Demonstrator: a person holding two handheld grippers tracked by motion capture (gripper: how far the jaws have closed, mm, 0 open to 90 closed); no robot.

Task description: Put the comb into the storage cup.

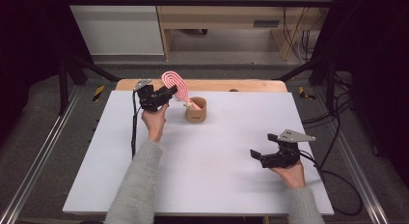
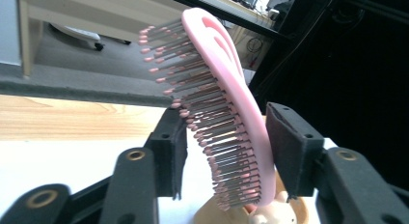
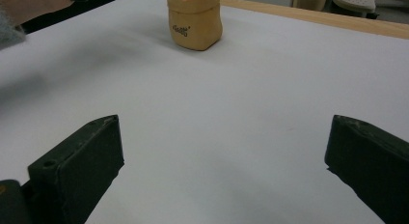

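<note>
Pink hairbrush (image 1: 174, 84) — upper centre of frame, standing handle-down in the tan cup (image 1: 196, 110) on the tabletop (image 1: 217, 151). My left tongs (image 2: 224, 137) — released, pads flanking the brush. My right tongs (image 1: 263, 154), lower right — spread wide, holding nothing.

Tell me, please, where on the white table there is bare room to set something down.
The widest free patch lies between the tan cup and the right gripper, running to the white table's near edge. The far right corner is bare too. It is crowded around the cup, where the pink brush leans beside the left gripper.
</note>
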